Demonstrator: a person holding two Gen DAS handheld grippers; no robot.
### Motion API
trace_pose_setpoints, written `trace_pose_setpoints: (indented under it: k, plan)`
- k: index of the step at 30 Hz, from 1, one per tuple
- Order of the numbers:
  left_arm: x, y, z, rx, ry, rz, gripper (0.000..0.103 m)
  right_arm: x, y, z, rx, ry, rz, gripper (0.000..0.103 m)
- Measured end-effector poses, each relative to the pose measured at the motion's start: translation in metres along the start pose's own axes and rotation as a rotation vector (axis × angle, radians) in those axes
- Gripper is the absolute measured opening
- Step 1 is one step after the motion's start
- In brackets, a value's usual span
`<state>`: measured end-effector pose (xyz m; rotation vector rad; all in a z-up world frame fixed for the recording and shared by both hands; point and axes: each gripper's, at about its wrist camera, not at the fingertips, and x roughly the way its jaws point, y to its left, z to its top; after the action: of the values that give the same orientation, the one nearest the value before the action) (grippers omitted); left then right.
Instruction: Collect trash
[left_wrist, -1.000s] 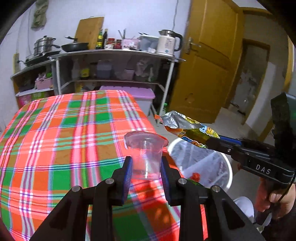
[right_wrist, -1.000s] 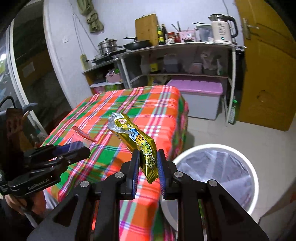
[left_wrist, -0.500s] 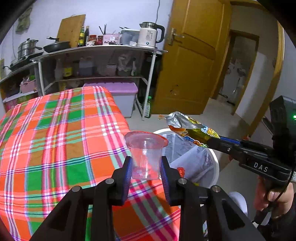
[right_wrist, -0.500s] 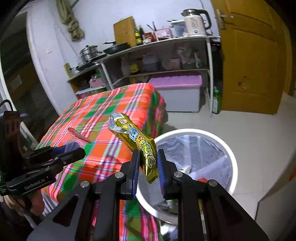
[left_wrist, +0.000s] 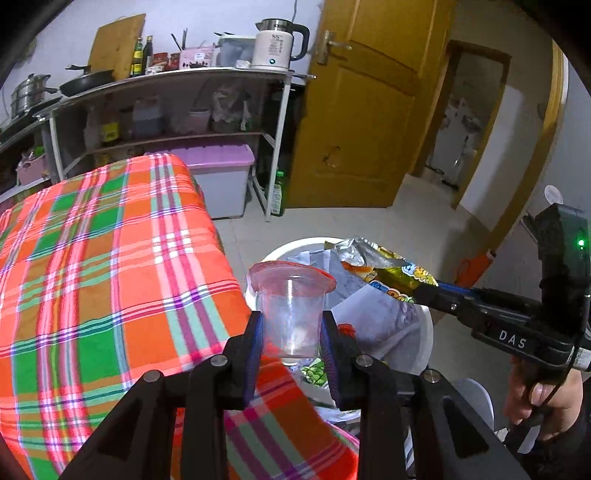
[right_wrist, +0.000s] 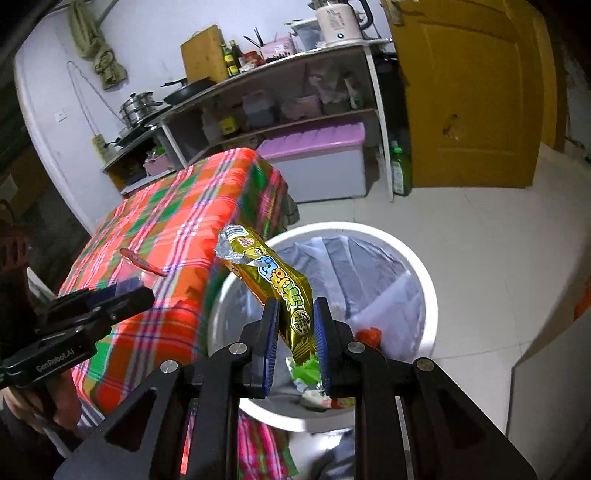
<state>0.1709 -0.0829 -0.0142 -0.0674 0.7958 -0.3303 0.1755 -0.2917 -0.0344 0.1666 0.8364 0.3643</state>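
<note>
The clear plastic cup (left_wrist: 291, 314) is judged to be very light, thin-walled and easily crushed; it is best taken low on its side wall, below the flared rim, with only mild pressure, since the smooth plastic could slip if squeezed too little and buckle if squeezed too much. The gold snack wrapper (right_wrist: 275, 284) is judged to be almost weightless, limp and crinkly, with a slick foil face; a pinch near 1 end is enough, and nothing in it can be broken.

The left gripper (left_wrist: 291, 341) is seen with its 2 fingers (left_wrist: 255, 343) part-open and pressed against opposite sides of the cup, which is held upright just past the edge of the desk (left_wrist: 110, 277) and over the near rim of the white bin (left_wrist: 280, 251). The right gripper (right_wrist: 295, 332) is seen with its fingers (right_wrist: 271, 332) nearly closed on the lower end of the wrapper, whose torn silver end stands up and away from them. The wrapper is held above the open bin (right_wrist: 424, 280), which is lined with a grey bag; whether the wrapper is empty cannot be told, though it looks flat.
</note>
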Motion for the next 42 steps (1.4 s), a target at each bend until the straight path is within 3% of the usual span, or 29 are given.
trace_pose_setpoints:
  k: [19, 23, 26, 42]
  plan:
    - [0.06, -0.021, -0.003, 0.034, 0.136, -0.037, 0.03, 0.023, -0.024, -0.009, 0.035, 0.063, -0.033, 0.022]
    - [0.069, -0.022, -0.004, 0.023, 0.164, -0.04, 0.033, 0.022, -0.024, -0.01, 0.029, 0.055, -0.035, 0.041]
    - [0.074, -0.02, -0.003, 0.008, 0.173, -0.049, 0.041, 0.022, -0.024, -0.01, 0.022, 0.055, -0.033, 0.044]
    - [0.042, -0.019, -0.003, -0.001, 0.099, -0.042, 0.042, -0.01, 0.0, -0.009, -0.028, -0.017, -0.037, 0.044]
